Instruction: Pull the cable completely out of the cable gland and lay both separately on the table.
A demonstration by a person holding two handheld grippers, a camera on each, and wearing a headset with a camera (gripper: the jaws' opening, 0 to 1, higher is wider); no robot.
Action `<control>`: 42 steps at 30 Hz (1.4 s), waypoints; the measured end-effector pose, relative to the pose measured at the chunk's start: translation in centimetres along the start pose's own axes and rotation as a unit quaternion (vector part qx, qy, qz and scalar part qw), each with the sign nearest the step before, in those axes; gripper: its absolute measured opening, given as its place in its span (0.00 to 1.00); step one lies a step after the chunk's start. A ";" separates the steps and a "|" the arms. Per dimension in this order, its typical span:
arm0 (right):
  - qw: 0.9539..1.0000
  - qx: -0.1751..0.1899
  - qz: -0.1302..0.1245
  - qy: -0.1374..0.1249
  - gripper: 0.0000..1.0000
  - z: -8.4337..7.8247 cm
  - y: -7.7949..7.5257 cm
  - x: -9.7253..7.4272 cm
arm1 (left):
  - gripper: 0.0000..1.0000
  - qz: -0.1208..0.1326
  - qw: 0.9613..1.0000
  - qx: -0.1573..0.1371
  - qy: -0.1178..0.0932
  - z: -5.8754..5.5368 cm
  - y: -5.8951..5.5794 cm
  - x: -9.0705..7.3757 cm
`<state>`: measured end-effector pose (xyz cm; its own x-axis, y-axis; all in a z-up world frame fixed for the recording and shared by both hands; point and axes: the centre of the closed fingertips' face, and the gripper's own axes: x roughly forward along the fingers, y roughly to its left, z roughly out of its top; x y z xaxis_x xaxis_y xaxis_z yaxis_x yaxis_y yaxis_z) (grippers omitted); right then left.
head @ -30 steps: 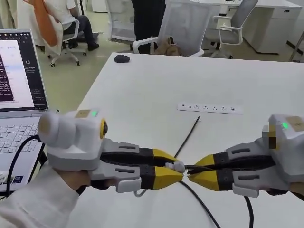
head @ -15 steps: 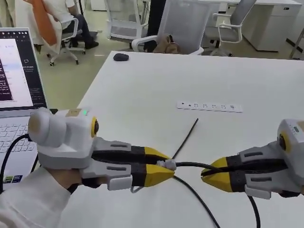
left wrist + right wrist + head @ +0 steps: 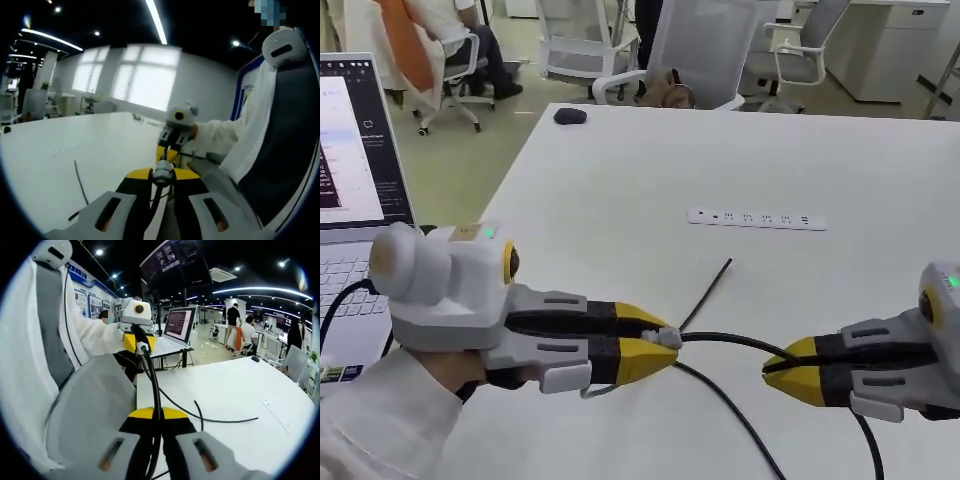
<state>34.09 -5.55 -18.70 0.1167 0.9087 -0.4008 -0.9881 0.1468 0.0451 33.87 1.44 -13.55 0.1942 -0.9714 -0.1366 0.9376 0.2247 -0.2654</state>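
Note:
My left gripper [image 3: 665, 343] is shut on the small grey-white cable gland [image 3: 666, 337], held just above the white table [image 3: 650, 170]; the gland [image 3: 162, 173] sits between its yellow tips. A black cable [image 3: 730, 341] runs from the gland across a gap to my right gripper [image 3: 772, 368], which is shut on it. The cable [image 3: 151, 380] rises from the right gripper's tips toward the left gripper [image 3: 141, 348]. More black cable lies on the table below and behind, its free end [image 3: 727, 262] pointing to the power strip.
A white power strip [image 3: 756, 218] lies mid-table, a black mouse [image 3: 569, 116] at the far edge. An open laptop [image 3: 355, 150] stands at the left. Office chairs [image 3: 695, 55] and seated people are beyond the table.
The two grippers have drawn apart: the right one moved right with the cable, and a longer stretch of cable now spans the gap from the gland.

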 end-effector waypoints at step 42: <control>0.996 -0.053 0.045 -0.057 0.04 7.6 1.9 2.4 | 0.17 -0.005 1.000 0.004 -0.023 1.2 -0.1 1.6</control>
<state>33.28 -0.12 -12.59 0.0323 0.9554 -0.2935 -0.9994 0.0269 -0.0224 34.47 -0.26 -12.66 0.1978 -0.9760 -0.0907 0.9416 0.2149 -0.2593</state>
